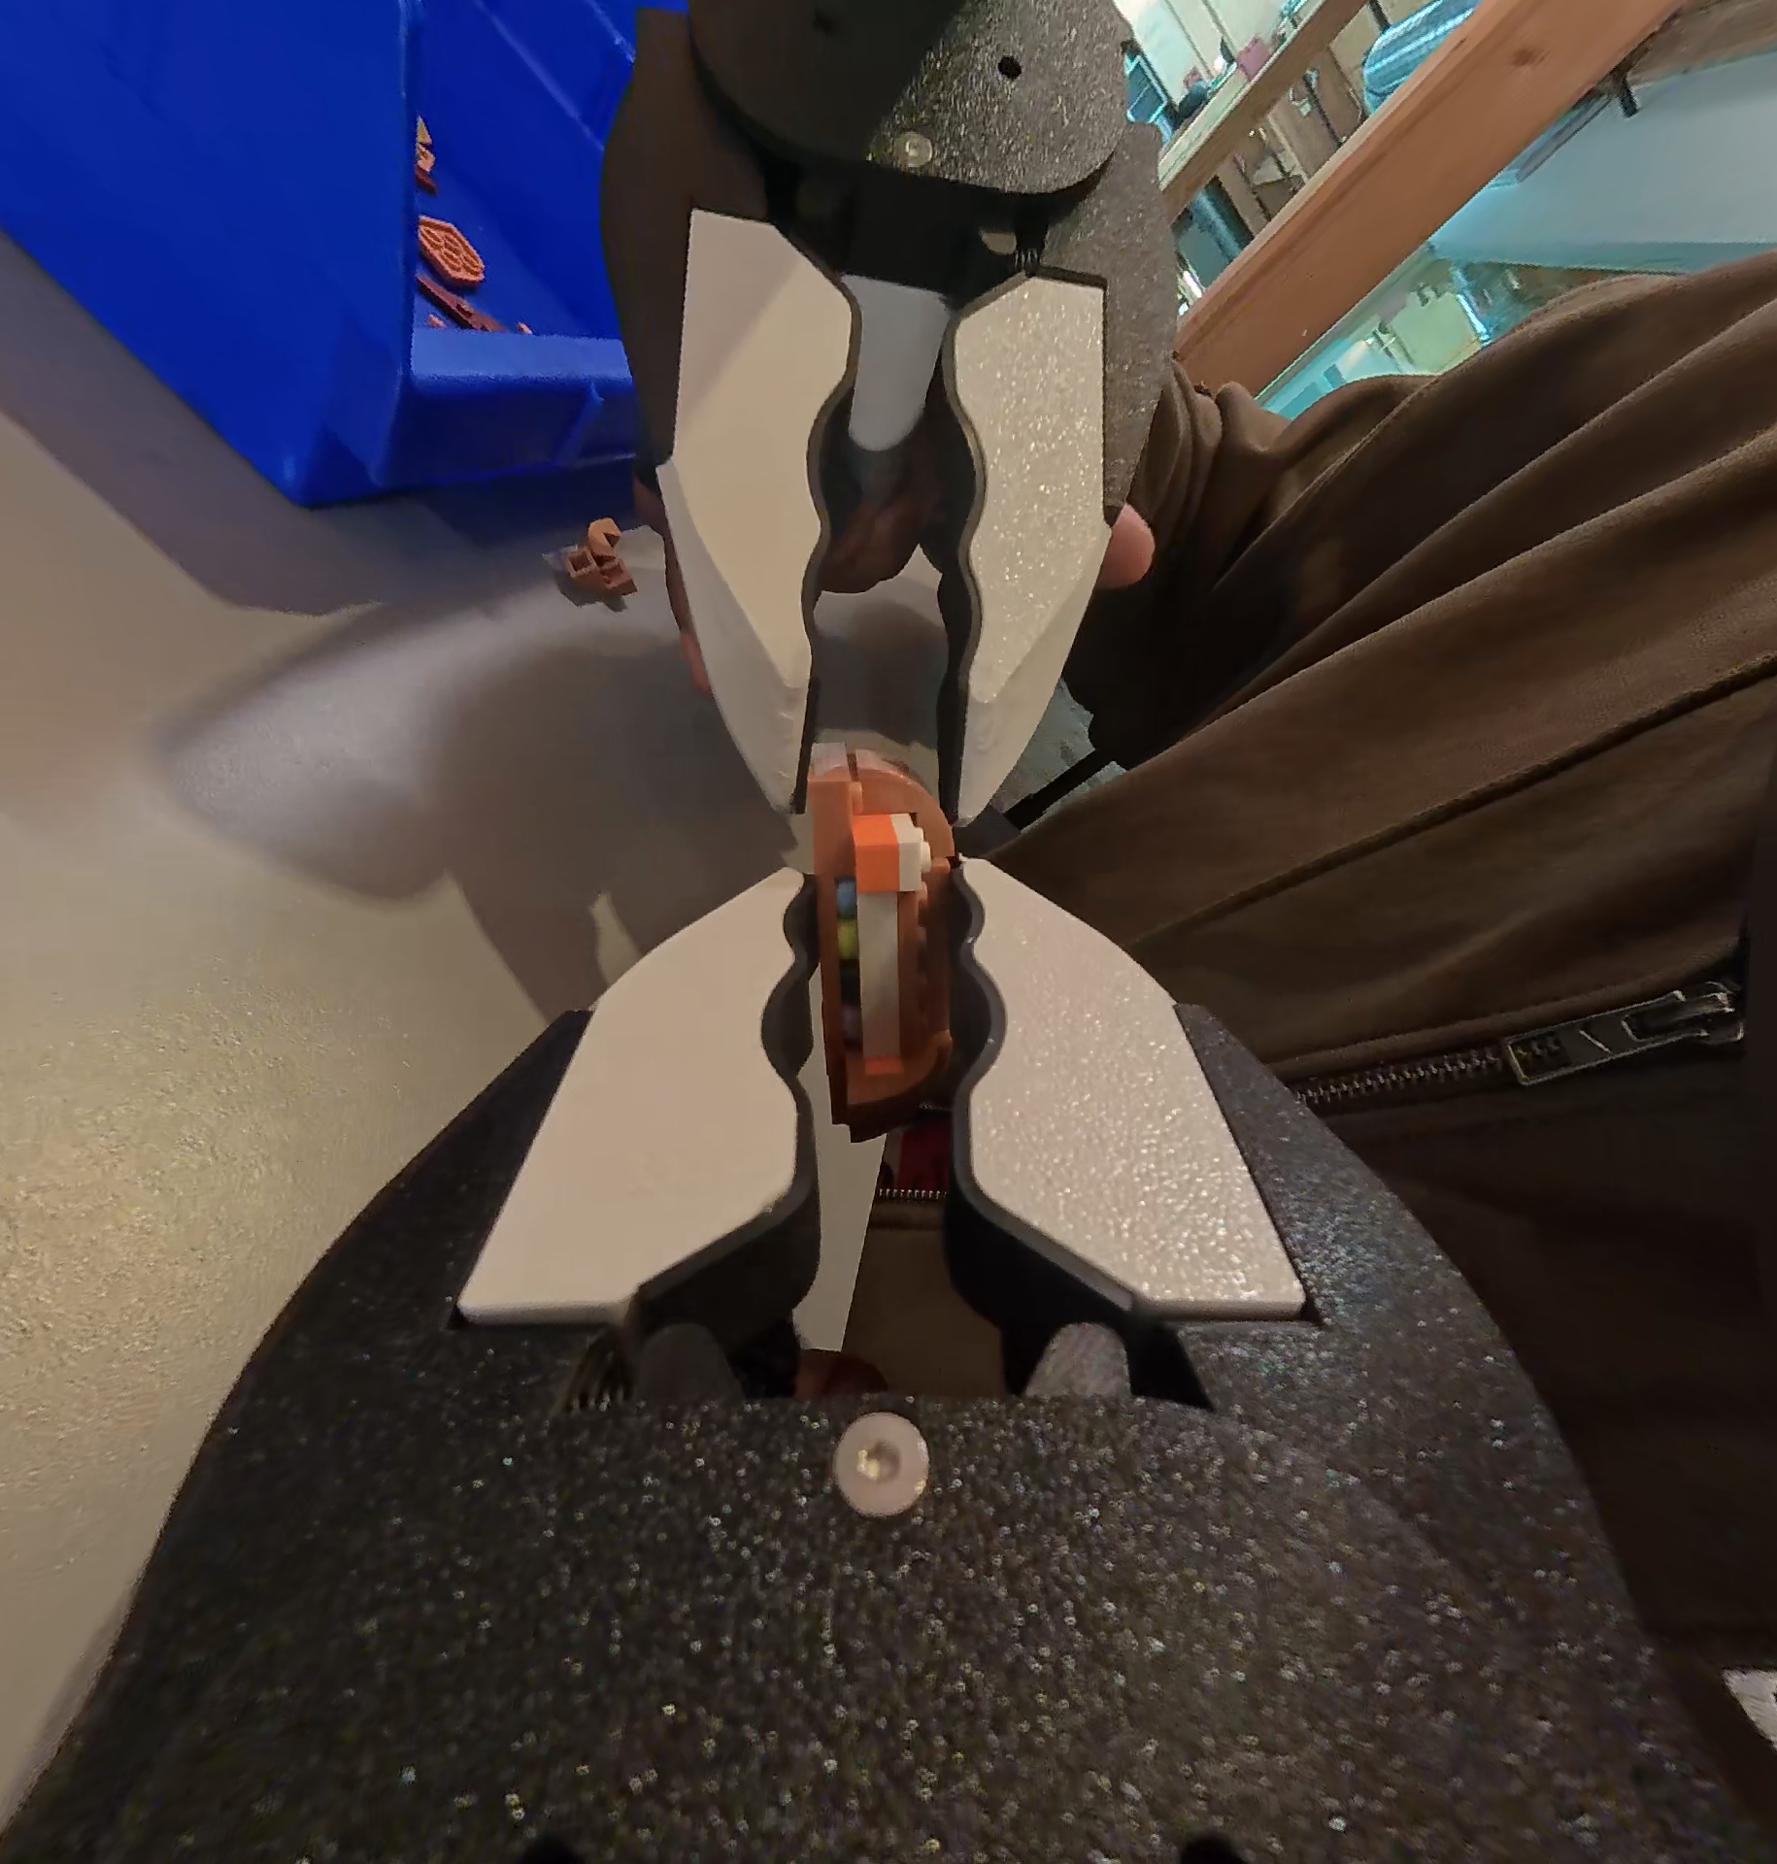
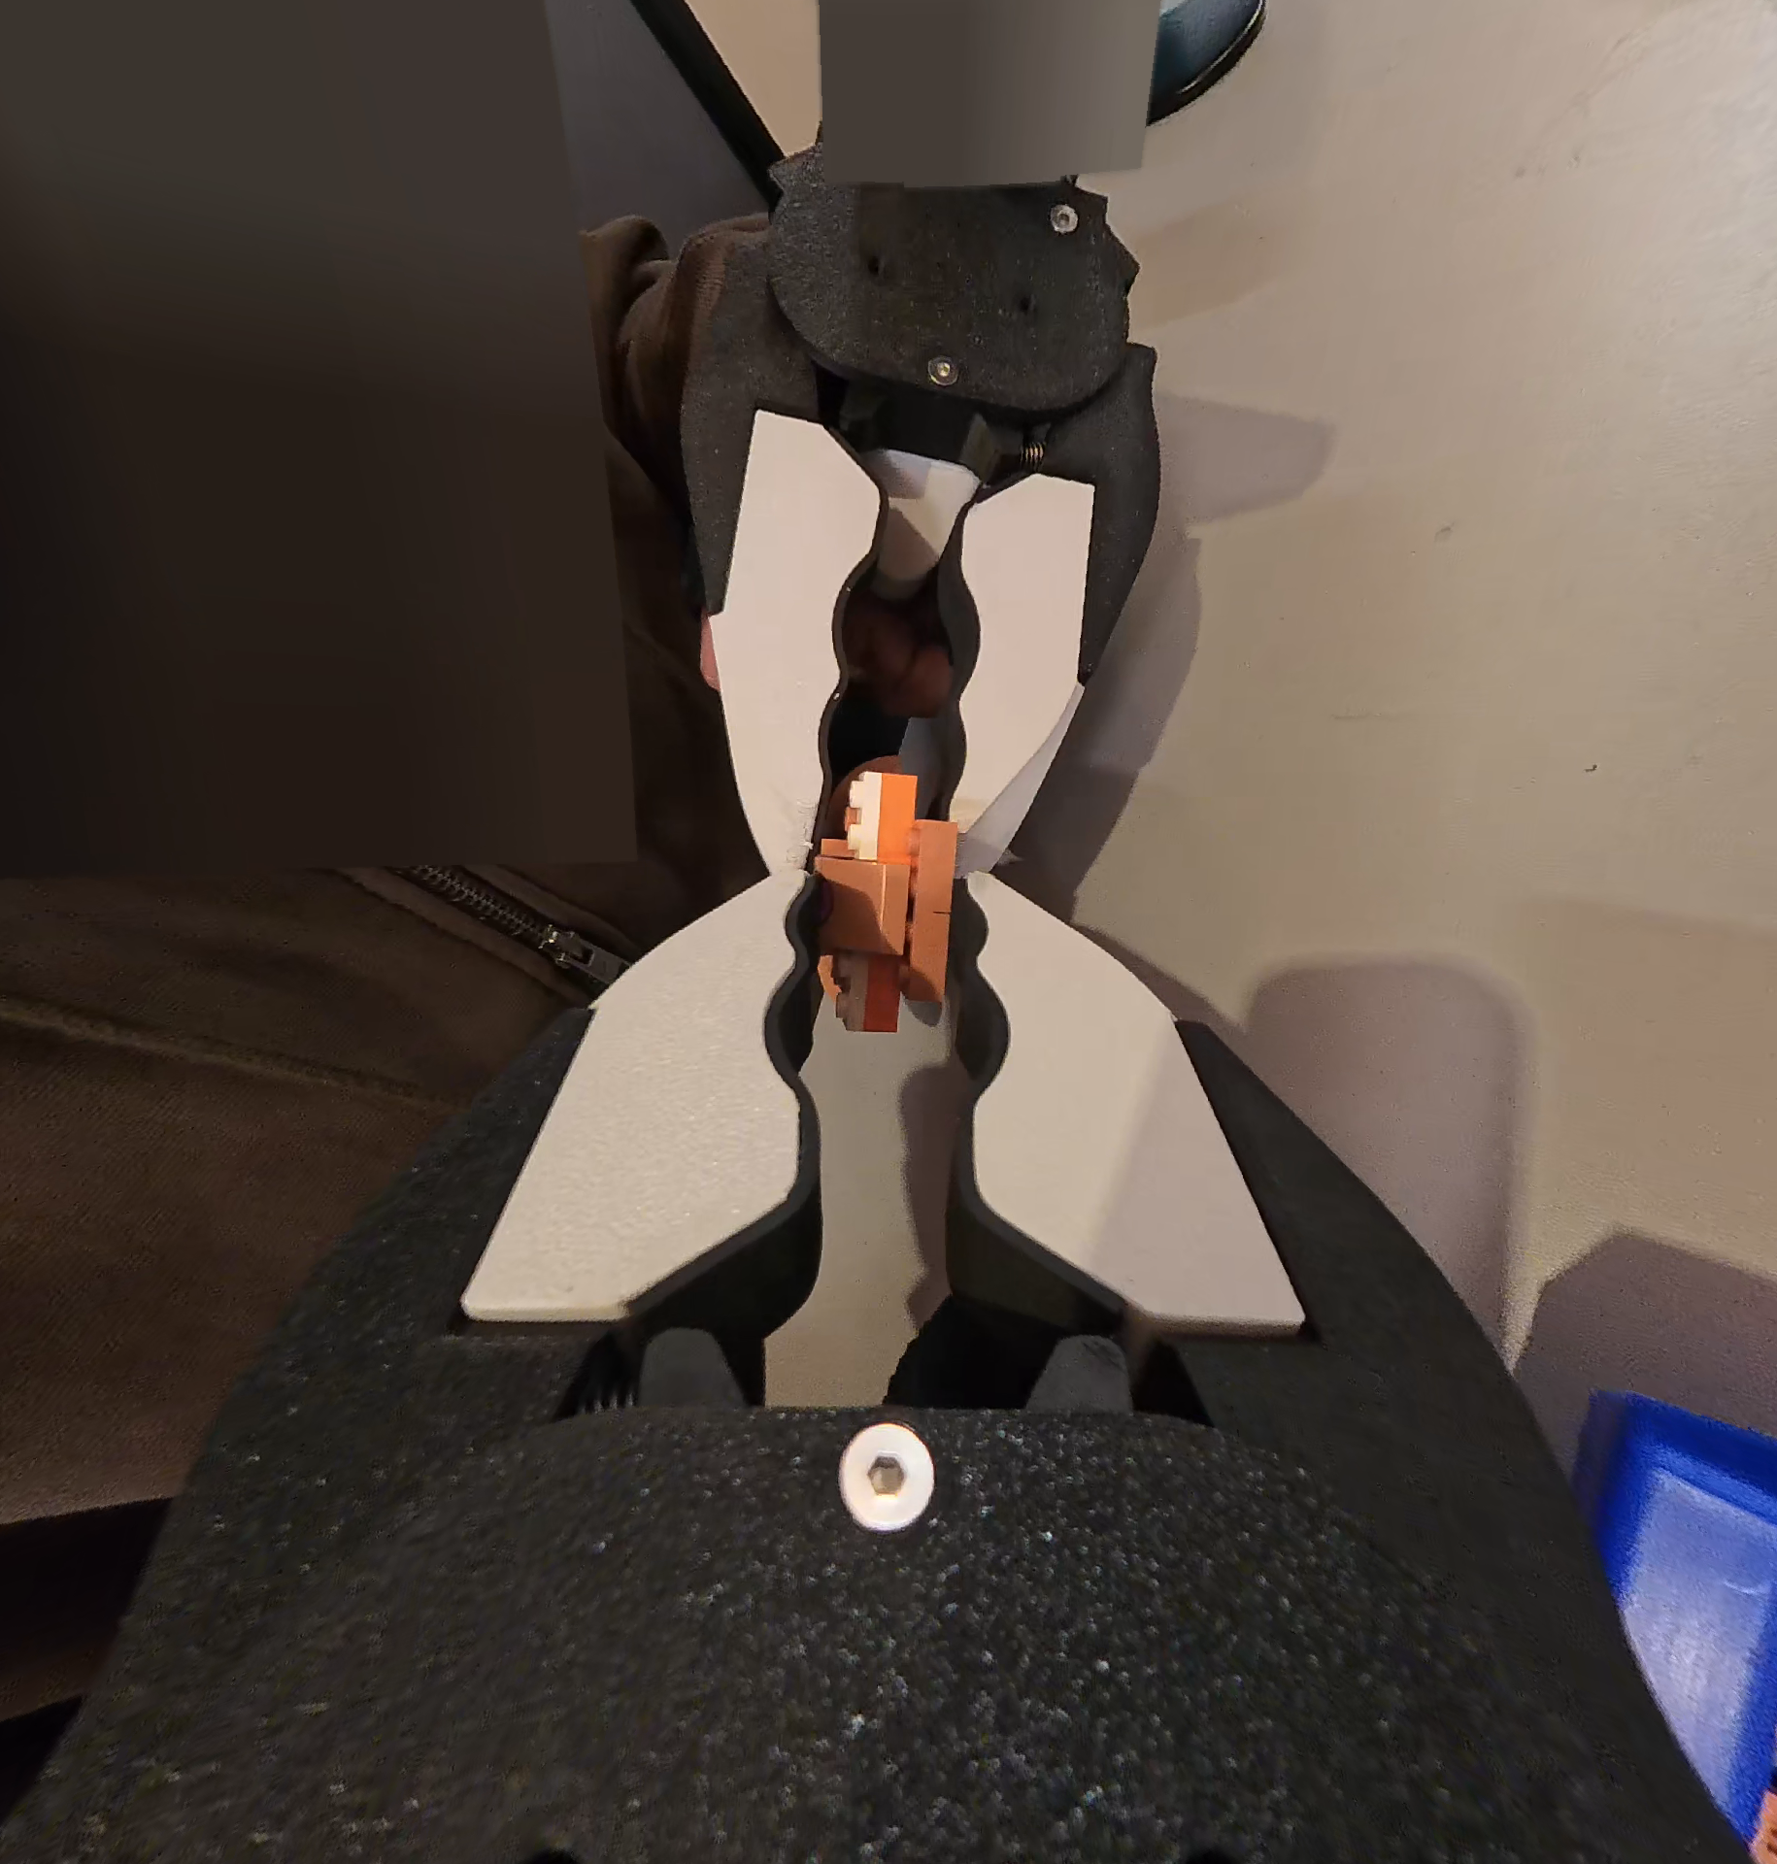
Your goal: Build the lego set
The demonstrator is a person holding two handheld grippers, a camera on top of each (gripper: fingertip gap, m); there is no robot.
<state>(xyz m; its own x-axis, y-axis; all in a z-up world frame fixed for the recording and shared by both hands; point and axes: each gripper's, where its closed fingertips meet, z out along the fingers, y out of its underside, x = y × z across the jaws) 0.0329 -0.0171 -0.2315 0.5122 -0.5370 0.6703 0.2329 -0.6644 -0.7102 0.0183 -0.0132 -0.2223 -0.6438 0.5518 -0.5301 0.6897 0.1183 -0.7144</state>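
Note:
A small lego assembly (image 1: pixel 890 968) of brown, orange and white bricks is held in the air between the two grippers, which meet tip to tip. My left gripper (image 1: pixel 882 888) is shut on its lower part. My right gripper (image 1: pixel 876 797) comes from above, its tips closed around the top end. In the right wrist view, my right gripper (image 2: pixel 884 888) is shut on tan and orange bricks of the assembly (image 2: pixel 864 908). The left gripper (image 2: pixel 890 827) grips the orange and white end from the far side. I cannot tell whether it is one joined piece or two pressed together.
A blue bin (image 1: pixel 259 252) with brown and orange lego parts (image 1: pixel 451 247) stands at the back left on the off-white table (image 1: pixel 158 1009). A few loose brown pieces (image 1: pixel 597 570) lie in front of it. A person's brown jacket (image 1: pixel 1470 706) is close on the right. The bin's corner (image 2: pixel 1692 1563) also shows. Only a small space, under 4 cm, lies between the two pairs of fingers.

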